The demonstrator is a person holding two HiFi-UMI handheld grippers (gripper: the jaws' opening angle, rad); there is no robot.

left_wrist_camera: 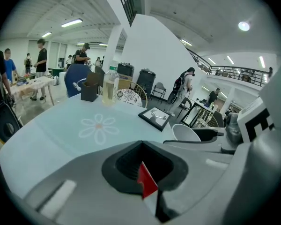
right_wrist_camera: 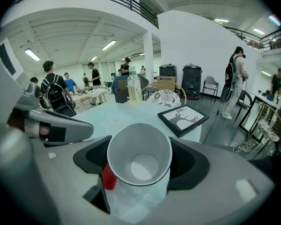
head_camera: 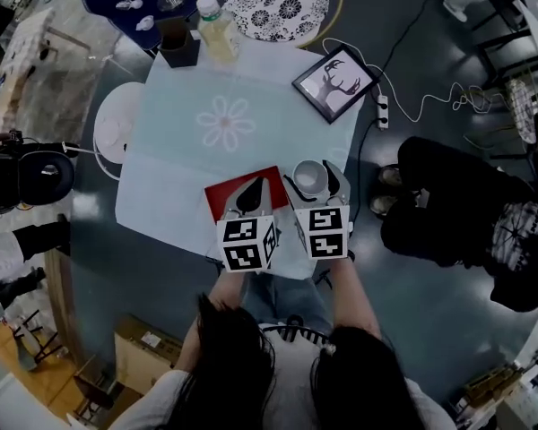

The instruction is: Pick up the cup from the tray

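Note:
A white paper cup point(head_camera: 309, 177) sits between the jaws of my right gripper point(head_camera: 316, 184), just right of the red tray point(head_camera: 233, 192) at the table's near edge. In the right gripper view the cup point(right_wrist_camera: 140, 146) tilts with its empty mouth toward the camera, and the right gripper point(right_wrist_camera: 141, 165) is shut on its sides. A bit of the red tray point(right_wrist_camera: 108, 177) shows under it on the left. My left gripper point(head_camera: 251, 197) hovers over the tray with jaws closed. In the left gripper view a sliver of the red tray point(left_wrist_camera: 146, 179) shows through the left gripper point(left_wrist_camera: 143, 165).
The light blue tablecloth point(head_camera: 188, 164) has a flower print point(head_camera: 226, 122). A framed deer picture point(head_camera: 334, 83) lies at the far right corner. A bottle point(head_camera: 217, 27) and a black box point(head_camera: 178, 45) stand at the far edge. A person in black point(head_camera: 466, 213) sits at the right.

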